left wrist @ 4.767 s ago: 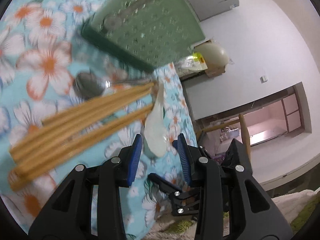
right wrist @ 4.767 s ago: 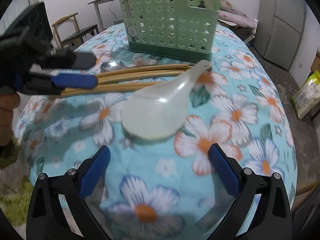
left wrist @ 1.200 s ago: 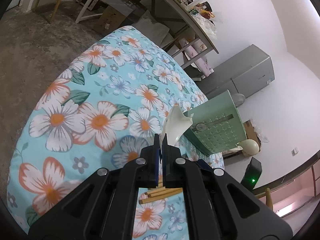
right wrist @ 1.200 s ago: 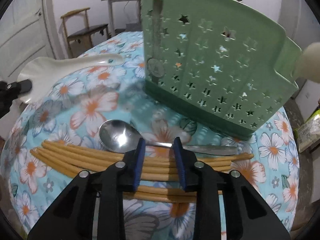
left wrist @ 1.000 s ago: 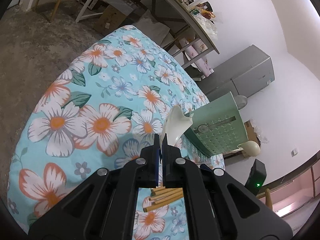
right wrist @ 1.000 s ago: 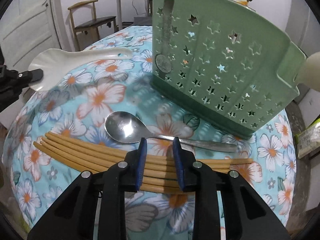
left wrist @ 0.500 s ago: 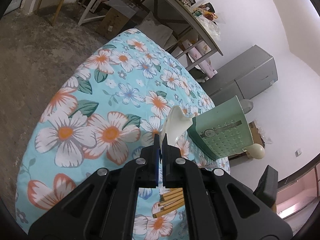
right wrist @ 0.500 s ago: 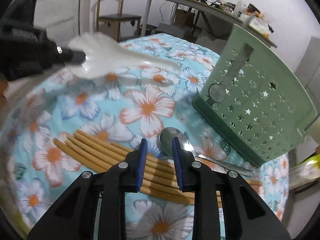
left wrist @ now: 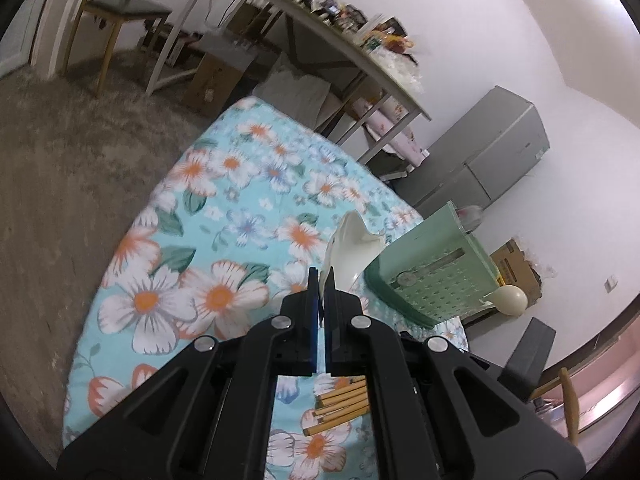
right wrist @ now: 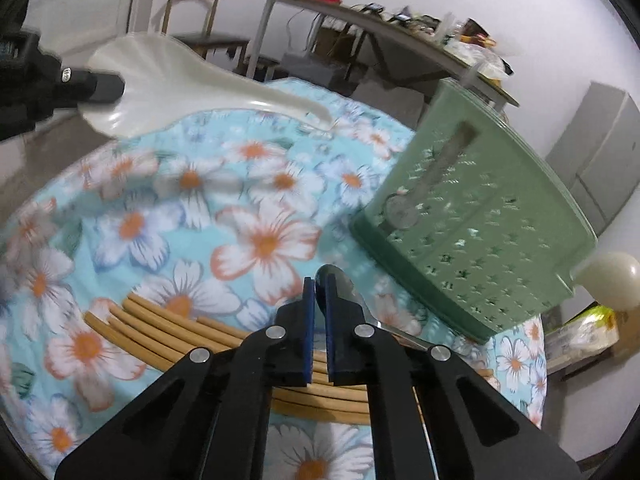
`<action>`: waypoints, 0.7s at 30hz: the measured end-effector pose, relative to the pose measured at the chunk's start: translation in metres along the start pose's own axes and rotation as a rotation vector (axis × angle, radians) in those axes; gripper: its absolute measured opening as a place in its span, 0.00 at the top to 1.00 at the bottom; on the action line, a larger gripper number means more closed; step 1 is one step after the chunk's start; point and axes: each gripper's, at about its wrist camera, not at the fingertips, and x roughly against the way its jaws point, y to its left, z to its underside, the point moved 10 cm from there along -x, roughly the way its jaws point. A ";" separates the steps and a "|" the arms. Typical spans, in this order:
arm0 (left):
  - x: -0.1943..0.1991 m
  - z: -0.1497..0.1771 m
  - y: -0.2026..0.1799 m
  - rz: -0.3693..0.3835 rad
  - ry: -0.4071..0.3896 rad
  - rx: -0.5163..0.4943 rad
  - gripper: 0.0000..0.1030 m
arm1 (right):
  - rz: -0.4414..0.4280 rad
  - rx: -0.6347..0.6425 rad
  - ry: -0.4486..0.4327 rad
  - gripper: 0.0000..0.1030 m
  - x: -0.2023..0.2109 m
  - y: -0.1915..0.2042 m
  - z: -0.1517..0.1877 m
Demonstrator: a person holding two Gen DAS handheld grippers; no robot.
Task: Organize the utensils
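We take the green perforated utensil basket (right wrist: 472, 236) as our landmark; it stands on the floral tablecloth (right wrist: 160, 216), and a pale rounded utensil (right wrist: 612, 280) sticks out of its far end. Our left gripper (left wrist: 319, 280) has its jaws pressed together on the bowl edge of the white rice paddle (left wrist: 348, 248), which stands edge-on in the left wrist view, just left of the basket's near corner. In the right wrist view the same white rice paddle (right wrist: 192, 84) hangs in the air well to the left of the basket and above the cloth, its handle tip reaching toward the basket's upper corner without touching it, and the left gripper (right wrist: 60, 80) clamps its broad end. Our right gripper (right wrist: 319, 292) has its jaws drawn almost fully together; the bowl of the metal spoon (right wrist: 340, 292) shows right at the fingertips, but we cannot tell whether the pads actually pinch it. That spoon lies on the cloth just in front of the basket's base, its handle running along the base to the right. The bundle of wooden chopsticks (right wrist: 168, 328) lies on the cloth on the near side of the spoon, farther from the basket, partly hidden under our right gripper; the ends of the chopsticks (left wrist: 340, 404) also show in the left wrist view below the basket.
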 end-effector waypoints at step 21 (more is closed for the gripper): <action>0.001 -0.030 -0.151 -0.027 -0.073 -0.591 0.99 | -0.010 -0.298 -0.190 0.98 0.086 -0.093 -0.011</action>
